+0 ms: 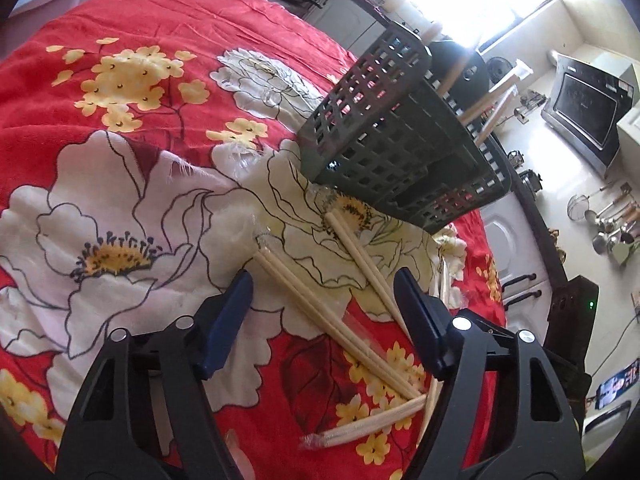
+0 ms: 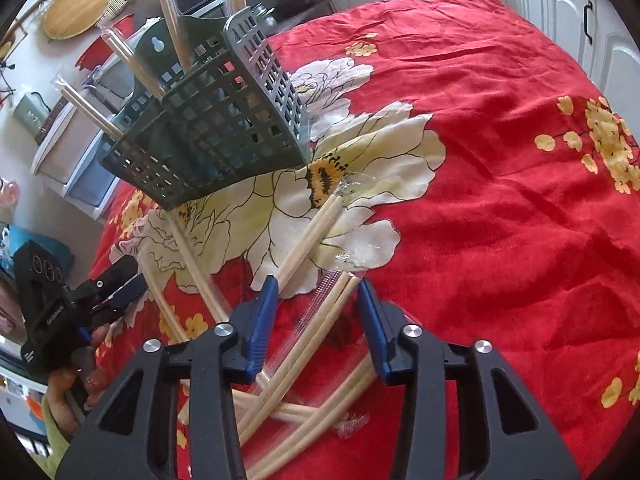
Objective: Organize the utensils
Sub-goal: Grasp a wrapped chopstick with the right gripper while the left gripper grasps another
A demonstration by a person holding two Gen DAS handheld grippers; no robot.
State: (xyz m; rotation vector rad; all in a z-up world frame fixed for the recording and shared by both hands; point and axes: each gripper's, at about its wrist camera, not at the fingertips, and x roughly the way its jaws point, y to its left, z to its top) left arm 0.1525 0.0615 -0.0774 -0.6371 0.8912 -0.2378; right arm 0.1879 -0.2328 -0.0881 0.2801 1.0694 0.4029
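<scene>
Some chopsticks [image 2: 120, 56] already stand in the basket [image 2: 208, 120], but many wrapped chopsticks [image 1: 332, 320] lie on the red cloth [image 2: 500, 200] near the basket, with both the left gripper [image 1: 324, 296] and right gripper [image 2: 318, 312] released around them.

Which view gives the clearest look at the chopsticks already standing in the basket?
The right wrist view: the wrapped chopsticks rise in full from the green basket, sharp against the wall. The left wrist view shows them behind the basket, partly washed out by window glare.
</scene>
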